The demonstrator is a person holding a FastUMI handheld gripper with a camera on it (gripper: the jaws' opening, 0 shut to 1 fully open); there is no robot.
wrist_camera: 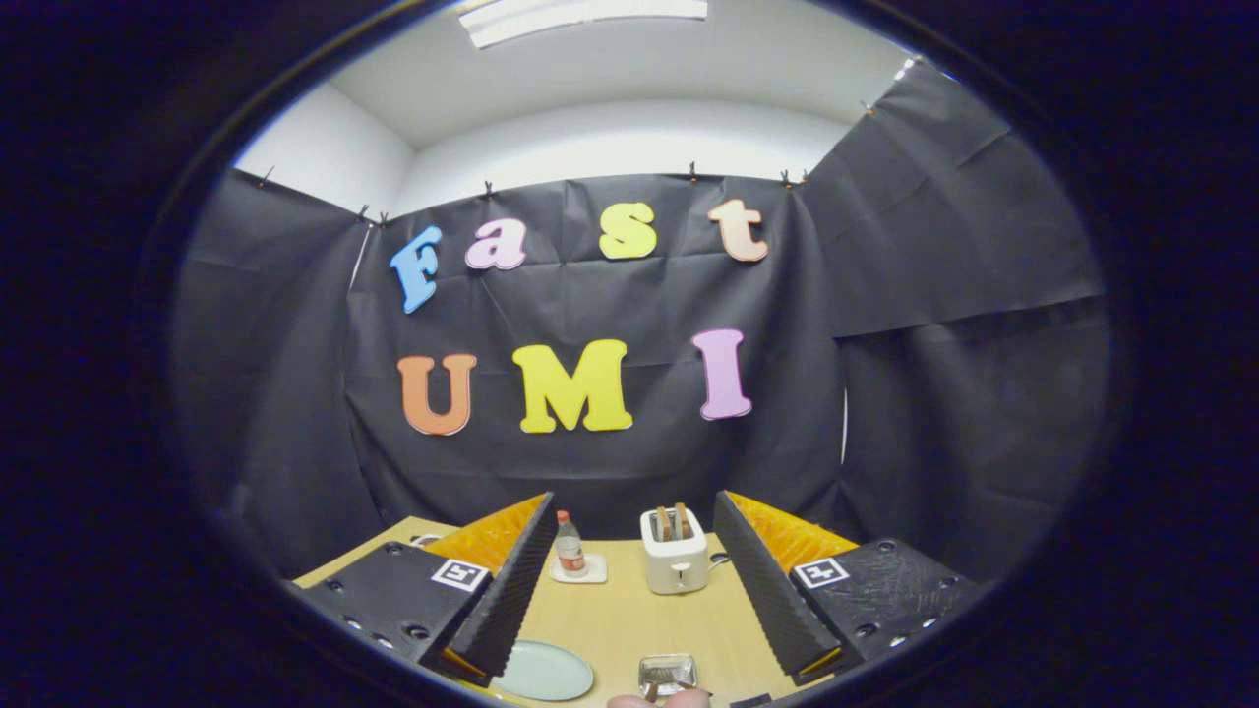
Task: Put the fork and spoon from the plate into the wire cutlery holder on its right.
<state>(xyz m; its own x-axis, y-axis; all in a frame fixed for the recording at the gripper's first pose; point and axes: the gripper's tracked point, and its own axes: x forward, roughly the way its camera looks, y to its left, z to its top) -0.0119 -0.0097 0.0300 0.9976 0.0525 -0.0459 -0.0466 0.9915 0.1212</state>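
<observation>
Tool fingers spread wide apart, holding nothing; plate and wire cutlery holder lie between them on the counter.

The hand-held gripper hangs level, its fingers spread wide apart, gripping nothing.

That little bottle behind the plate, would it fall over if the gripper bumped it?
Probably. The bottle is tall, narrow and upright on a small coaster, so a nudge could tip it, then roll it. The open gripper holds nothing.
</observation>
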